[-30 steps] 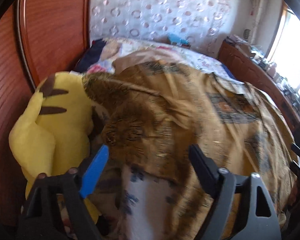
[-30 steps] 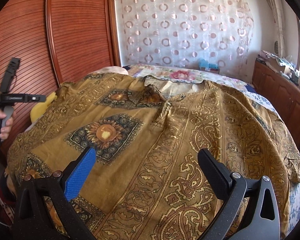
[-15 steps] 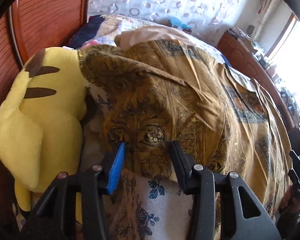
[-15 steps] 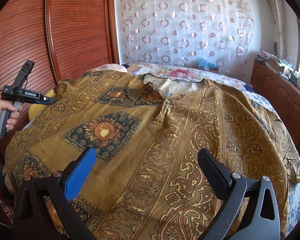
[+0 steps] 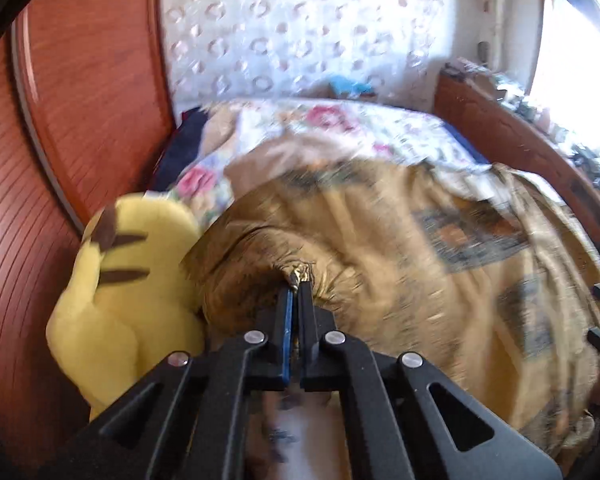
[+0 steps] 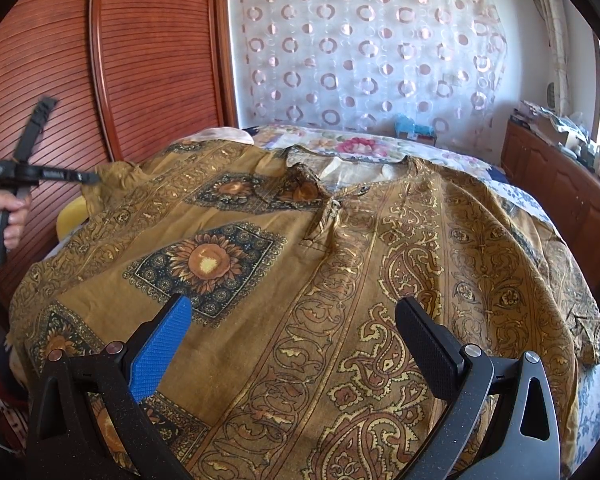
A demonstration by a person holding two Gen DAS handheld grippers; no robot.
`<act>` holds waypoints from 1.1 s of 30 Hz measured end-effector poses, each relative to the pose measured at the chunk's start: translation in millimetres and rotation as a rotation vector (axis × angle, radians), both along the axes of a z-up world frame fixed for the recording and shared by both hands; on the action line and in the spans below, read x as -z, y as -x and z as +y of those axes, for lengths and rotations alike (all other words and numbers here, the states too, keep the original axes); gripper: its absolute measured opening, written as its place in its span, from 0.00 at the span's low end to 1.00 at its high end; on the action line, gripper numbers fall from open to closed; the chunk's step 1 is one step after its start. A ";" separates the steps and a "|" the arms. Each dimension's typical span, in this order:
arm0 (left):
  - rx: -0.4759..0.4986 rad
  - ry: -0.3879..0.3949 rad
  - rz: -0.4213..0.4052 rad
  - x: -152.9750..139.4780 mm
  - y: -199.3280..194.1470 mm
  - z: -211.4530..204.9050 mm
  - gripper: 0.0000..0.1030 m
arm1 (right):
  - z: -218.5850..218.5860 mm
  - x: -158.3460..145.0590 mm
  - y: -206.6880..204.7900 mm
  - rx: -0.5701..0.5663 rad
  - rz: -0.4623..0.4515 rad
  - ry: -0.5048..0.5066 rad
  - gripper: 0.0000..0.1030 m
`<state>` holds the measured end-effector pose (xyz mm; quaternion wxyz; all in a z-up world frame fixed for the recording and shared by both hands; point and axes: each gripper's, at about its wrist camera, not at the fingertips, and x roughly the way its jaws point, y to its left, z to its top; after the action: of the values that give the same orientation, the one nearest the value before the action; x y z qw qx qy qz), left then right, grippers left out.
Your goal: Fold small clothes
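Shirt (thin ochre cloth, paisley and sunflower print) covers the bed; left gripper pinches its left-edge sleeve, right gripper hovers, jaws spread.

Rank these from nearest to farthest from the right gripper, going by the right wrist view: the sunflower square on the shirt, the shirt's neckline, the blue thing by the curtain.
1. Sunflower square: just beyond the right gripper, slightly left.
2. Neckline: farther up the shirt, near the middle.
3. Blue thing: at the bed's far end, against the curtain.
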<state>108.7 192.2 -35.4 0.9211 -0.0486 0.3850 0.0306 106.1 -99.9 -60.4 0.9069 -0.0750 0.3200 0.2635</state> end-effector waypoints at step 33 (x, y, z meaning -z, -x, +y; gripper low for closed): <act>0.062 -0.016 0.104 56.8 20.5 -56.4 0.55 | -3.5 2.4 -4.6 0.000 0.012 0.002 1.00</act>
<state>88.2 135.8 -92.2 0.9008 -0.0277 0.4333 0.0075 110.7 -103.4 -62.7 0.9049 -0.0744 0.3259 0.2635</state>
